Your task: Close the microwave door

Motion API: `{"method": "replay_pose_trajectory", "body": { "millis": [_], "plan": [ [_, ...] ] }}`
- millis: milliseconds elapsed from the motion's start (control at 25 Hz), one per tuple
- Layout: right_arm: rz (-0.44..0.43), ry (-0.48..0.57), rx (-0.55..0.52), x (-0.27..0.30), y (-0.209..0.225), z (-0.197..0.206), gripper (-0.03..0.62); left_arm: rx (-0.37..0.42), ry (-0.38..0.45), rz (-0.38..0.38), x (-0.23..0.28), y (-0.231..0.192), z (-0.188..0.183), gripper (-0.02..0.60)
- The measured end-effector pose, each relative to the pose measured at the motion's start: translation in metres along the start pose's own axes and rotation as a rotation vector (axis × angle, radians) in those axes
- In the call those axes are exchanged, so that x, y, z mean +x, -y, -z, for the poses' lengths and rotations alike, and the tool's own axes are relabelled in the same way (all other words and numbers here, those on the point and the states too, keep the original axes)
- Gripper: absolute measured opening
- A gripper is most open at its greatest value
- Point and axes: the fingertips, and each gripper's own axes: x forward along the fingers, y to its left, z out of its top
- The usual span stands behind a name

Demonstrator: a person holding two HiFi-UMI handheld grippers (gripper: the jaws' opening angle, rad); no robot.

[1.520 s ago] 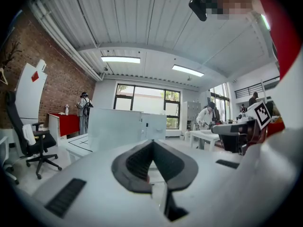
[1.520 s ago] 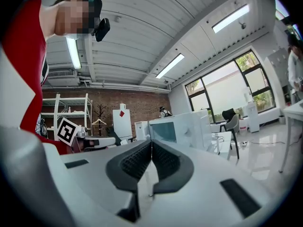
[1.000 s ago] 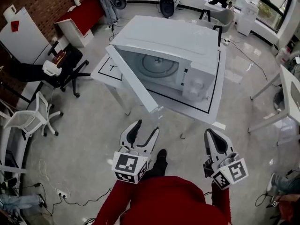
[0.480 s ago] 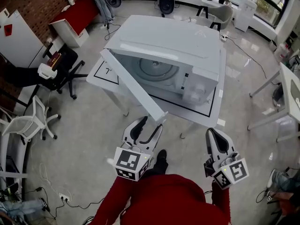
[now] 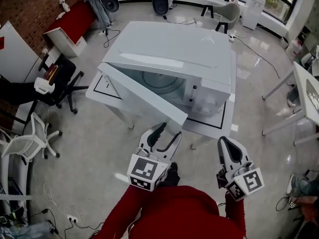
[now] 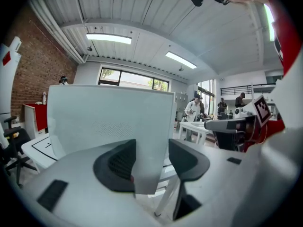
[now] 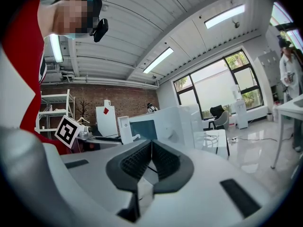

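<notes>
Your left tongs (image 5: 169,131) have come up to the microwave door (image 5: 142,96), and the door has swung a bit nearer the microwave (image 5: 174,49) on the table (image 5: 225,114). They are open, with the door's edge between them. Your right tongs (image 5: 224,142) are shut and empty. Next, I think, push the door until it shuts. Nothing blocks it; the black chair (image 5: 65,78) stands well off.

The half-open white microwave door (image 5: 142,96) swings out past the front edge of the white table (image 5: 219,126) and bars the way into the oven from the left. Its free edge stands between the spread jaws of the left claw (image 5: 168,131). To the right of the door, the right claw (image 5: 223,141) has open air above the grey floor (image 5: 264,158) up to the table.
</notes>
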Motion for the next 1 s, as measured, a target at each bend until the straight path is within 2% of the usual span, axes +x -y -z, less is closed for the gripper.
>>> {"method": "replay_pose_trajectory", "body": {
  "millis": [120,280,440,560,760,1000],
  "plan": [
    [0.008,-0.004,-0.005,0.004,0.003,0.001,0.015,-0.004,0.002,0.029,0.011,-0.001,-0.002,0.222],
    [0.028,-0.005,-0.002,0.007,0.009,0.001,0.015,-0.051,0.01,0.05,0.022,-0.008,-0.006,0.218],
    [0.02,0.032,0.024,0.013,0.008,-0.007,0.015,-0.043,0.01,0.055,0.032,-0.013,-0.007,0.216],
    [0.016,0.054,0.02,0.019,0.008,-0.014,0.015,-0.049,0.014,0.052,0.04,-0.019,-0.012,0.212],
    [0.031,0.014,0.01,0.021,0.014,-0.007,0.015,-0.054,0.011,0.039,0.053,-0.024,-0.016,0.204],
    [0.015,0.034,0.011,0.027,0.017,-0.011,0.015,-0.061,0.009,0.012,0.071,-0.03,-0.021,0.204]
  ]
}}
